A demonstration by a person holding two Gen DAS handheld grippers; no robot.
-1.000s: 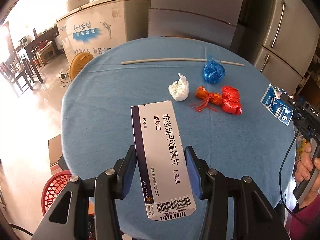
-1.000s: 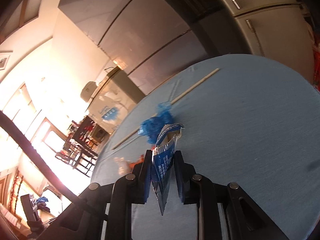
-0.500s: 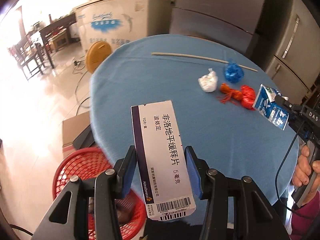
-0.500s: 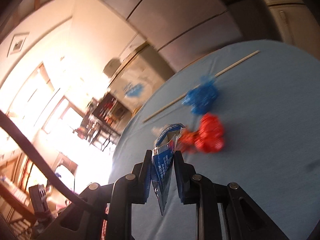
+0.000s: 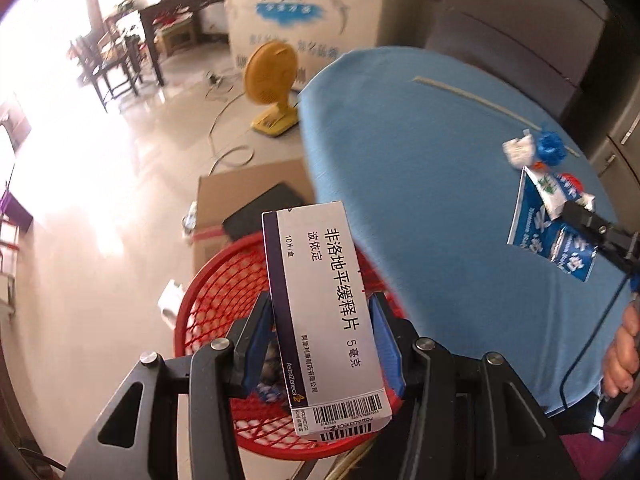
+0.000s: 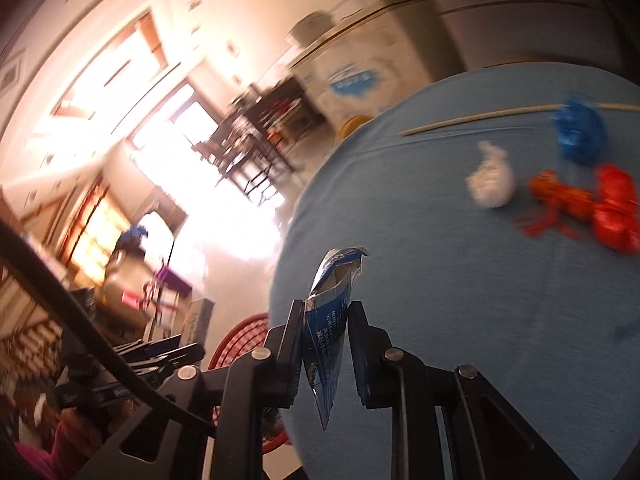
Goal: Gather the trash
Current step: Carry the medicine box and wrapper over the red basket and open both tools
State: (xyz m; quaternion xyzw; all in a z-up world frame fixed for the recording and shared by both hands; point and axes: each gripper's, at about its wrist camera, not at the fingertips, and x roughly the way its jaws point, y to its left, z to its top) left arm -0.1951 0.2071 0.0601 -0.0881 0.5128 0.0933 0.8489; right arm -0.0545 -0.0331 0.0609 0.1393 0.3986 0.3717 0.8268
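My left gripper (image 5: 320, 324) is shut on a white medicine box (image 5: 324, 316) and holds it over a red mesh basket (image 5: 212, 300) on the floor beside the round blue table (image 5: 420, 184). My right gripper (image 6: 324, 332) is shut on a blue foil wrapper (image 6: 326, 320), held above the table near its left edge; the wrapper also shows in the left wrist view (image 5: 548, 224). On the table lie a white wad (image 6: 492, 184), a blue bag knot (image 6: 578, 132), an orange-red knot (image 6: 560, 200), a red bag (image 6: 614, 212) and a long stick (image 6: 480, 118).
A cardboard box (image 5: 240, 192) with a dark flat item lies behind the basket. A yellow fan (image 5: 272, 80) stands on the floor. A white chest freezer (image 5: 304, 12) and grey cabinets (image 5: 520, 28) stand behind the table. Dark chairs (image 5: 116, 64) stand far left.
My left gripper swung left off the table with the box and now hangs over the red basket. My right gripper moved left across the table with the wrapper.
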